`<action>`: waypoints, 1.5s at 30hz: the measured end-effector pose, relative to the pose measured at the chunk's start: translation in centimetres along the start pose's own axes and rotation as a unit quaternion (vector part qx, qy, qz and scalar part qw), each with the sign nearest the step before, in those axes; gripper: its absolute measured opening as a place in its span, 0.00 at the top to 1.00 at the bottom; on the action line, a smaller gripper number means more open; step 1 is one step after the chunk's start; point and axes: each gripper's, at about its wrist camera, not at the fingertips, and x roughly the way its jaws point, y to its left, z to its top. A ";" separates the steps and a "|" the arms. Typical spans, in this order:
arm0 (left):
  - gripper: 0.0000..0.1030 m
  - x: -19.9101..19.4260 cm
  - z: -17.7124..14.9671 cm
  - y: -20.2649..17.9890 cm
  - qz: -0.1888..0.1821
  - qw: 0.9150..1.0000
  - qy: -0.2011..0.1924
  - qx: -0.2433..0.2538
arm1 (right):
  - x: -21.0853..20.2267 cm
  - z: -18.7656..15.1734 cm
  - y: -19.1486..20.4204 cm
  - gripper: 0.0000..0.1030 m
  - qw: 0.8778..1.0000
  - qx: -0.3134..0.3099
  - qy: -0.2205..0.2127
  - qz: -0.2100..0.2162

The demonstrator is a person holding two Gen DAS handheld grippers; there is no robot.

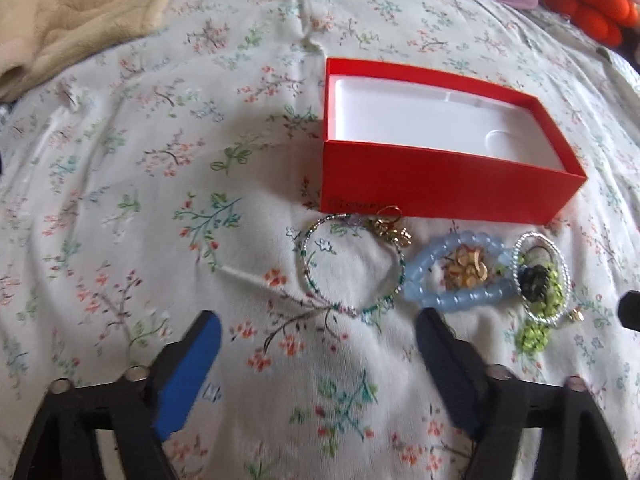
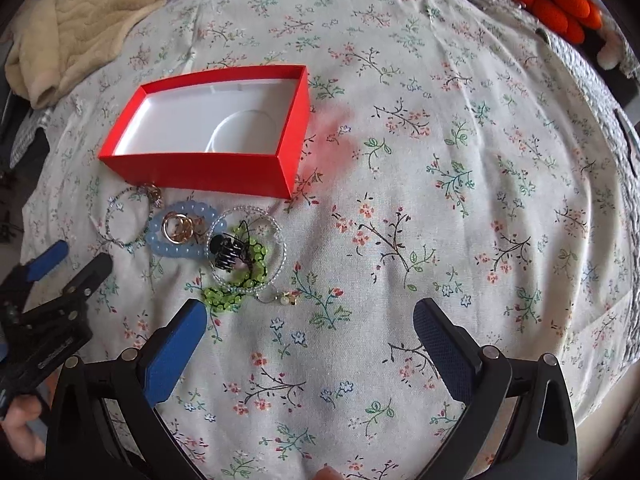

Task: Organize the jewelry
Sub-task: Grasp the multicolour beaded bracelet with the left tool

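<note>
Both grippers, left (image 1: pixel 318 334) and right (image 2: pixel 310 320), have jaws spread wide with nothing in them. Jewelry pile (image 2: pixel 196 240) sits on the floral sheet (image 2: pixel 440 200), right beside the red box (image 2: pixel 208 168).

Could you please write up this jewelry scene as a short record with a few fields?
surface: floral-print bedsheet
container: open red cardboard box with white lining, nothing inside
jewelry: thin green-and-silver beaded bangle; chunky pale-blue bead bracelet ringing gold rings; clear bead bracelet around a black hair claw; lime-green bead piece
placement: all on the sheet beside the box's near wall
left gripper: open, nothing held, near the bangle
right gripper: open, nothing held
</note>
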 end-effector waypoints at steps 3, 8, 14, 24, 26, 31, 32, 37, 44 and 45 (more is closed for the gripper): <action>0.50 1.5 0.4 0.4 -0.014 1.000 0.014 -0.011 | 0.2 0.5 -0.2 0.00 1.000 -0.001 0.007 -0.004; 0.62 2.8 0.7 0.5 -0.018 0.999 0.015 -0.023 | 0.8 1.2 -0.2 0.00 1.000 -0.004 0.014 0.000; 0.94 3.3 1.2 0.7 -0.025 0.999 0.014 -0.040 | 2.1 1.7 -0.6 0.00 0.999 0.012 0.031 0.020; 1.00 0.9 0.2 1.5 -0.031 0.998 0.009 -0.052 | 3.1 1.8 -0.9 0.11 0.998 0.029 0.030 0.055; 1.00 0.4 -0.2 2.0 -0.034 0.998 0.011 -0.059 | 3.2 1.8 -0.9 0.13 0.997 0.031 0.028 0.064; 1.00 -0.1 -1.6 3.4 -0.039 0.996 0.025 -0.072 | 3.7 1.8 -0.2 0.14 0.995 0.032 0.030 0.091; 1.00 0.0 -1.8 3.6 -0.039 0.996 0.027 -0.074 | 3.8 1.7 -0.1 0.14 0.994 0.031 0.030 0.097; 1.00 0.1 -2.4 4.4 -0.037 0.996 0.027 -0.080 | 4.9 2.2 1.6 0.14 0.994 0.021 0.034 0.100; 1.00 0.5 -2.7 4.7 -0.035 0.996 0.030 -0.082 | 6.9 2.1 3.8 0.14 0.996 -0.017 0.045 0.069; 1.00 0.6 -2.7 4.7 -0.035 0.996 0.030 -0.081 | 7.1 2.1 4.0 0.14 0.997 -0.023 0.045 0.061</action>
